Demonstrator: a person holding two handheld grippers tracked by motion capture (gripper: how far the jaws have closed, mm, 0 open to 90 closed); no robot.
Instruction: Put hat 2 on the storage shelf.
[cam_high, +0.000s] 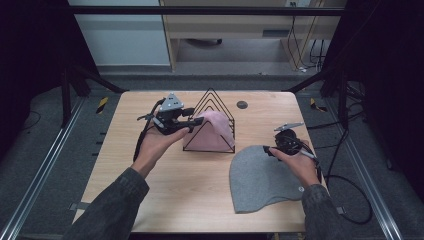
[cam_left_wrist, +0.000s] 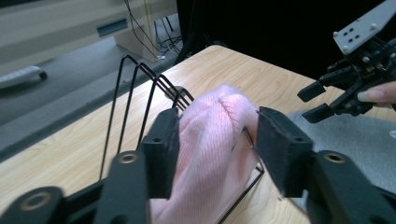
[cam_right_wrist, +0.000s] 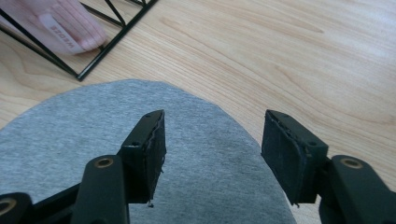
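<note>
A pink knit hat (cam_high: 220, 129) hangs over a black wire rack (cam_high: 210, 96) at the table's middle. My left gripper (cam_high: 198, 121) stands open at the rack's left side, its jaws either side of the pink hat (cam_left_wrist: 212, 126), which bulges between them; the left jaw touches the knit. A grey beanie (cam_high: 260, 180) lies flat at the front right. My right gripper (cam_high: 270, 149) hangs open just above the beanie's upper right edge (cam_right_wrist: 93, 121), nothing between its jaws. The left gripper view also shows the right gripper (cam_left_wrist: 317, 100) beyond the rack (cam_left_wrist: 135, 93).
The wooden table (cam_high: 150, 190) has a small dark round disc (cam_high: 242, 104) behind the rack. Black frame posts stand at the table's back corners, and cables (cam_high: 350, 200) trail on the floor at the right. The hat's label end (cam_right_wrist: 65, 25) lies inside the rack's base.
</note>
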